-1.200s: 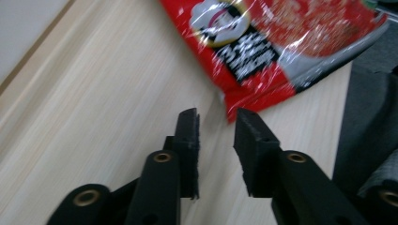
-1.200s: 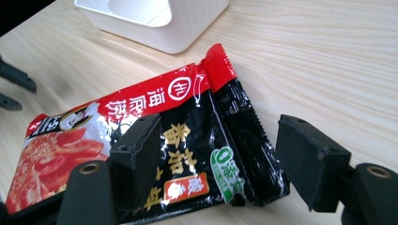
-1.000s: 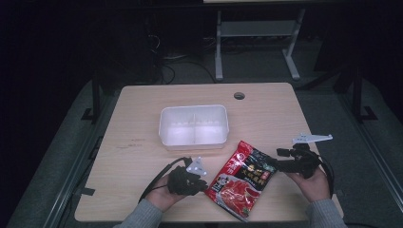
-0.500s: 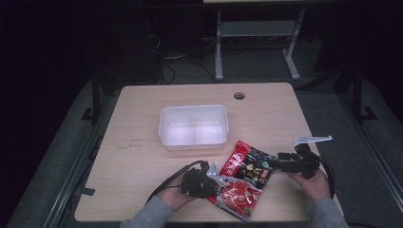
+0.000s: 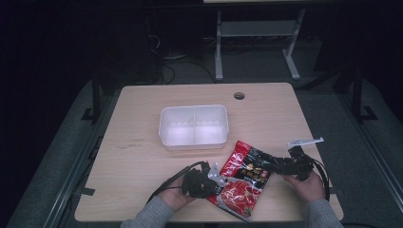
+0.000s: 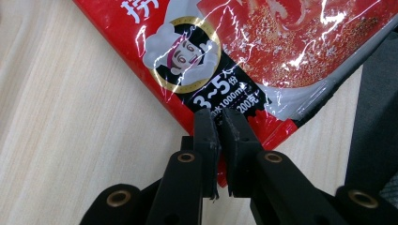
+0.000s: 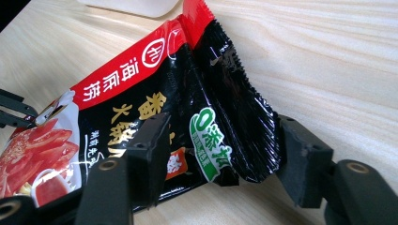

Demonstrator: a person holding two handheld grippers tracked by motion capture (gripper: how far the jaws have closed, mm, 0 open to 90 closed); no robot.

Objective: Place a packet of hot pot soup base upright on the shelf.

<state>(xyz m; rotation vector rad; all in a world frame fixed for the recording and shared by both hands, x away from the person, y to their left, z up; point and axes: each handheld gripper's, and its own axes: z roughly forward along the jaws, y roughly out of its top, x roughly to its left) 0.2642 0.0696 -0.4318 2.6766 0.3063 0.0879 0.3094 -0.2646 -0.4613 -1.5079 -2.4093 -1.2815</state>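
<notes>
Now the table carries the same few things, but the red and black sauce packet no longer lies flat at the near edge: compared with a second ago, its right end has lifted off the wood and its left edge is caught. It sits at the near right of the table, just in front of the white two-part container, touching neither wall as far as the high view tells. This suggests the work in hand is picking the packet up with both tools, most likely to carry it to the container, and the lift looks about to begin rather than done.

The left gripper has slid right from the bare wood to the packet, and its jaws are pinched tight on the packet's left edge, near the round cartoon badge in the left gripper view. The left hand lies low at the near edge, forearm coming in from the bottom.

The right gripper has just been narrowing: its jaws straddle the crimped black end of the packet, with the film standing up between them, and the right-hand pad looks not yet pressed on. The right hand holds it nearly level, pointing left.
</notes>
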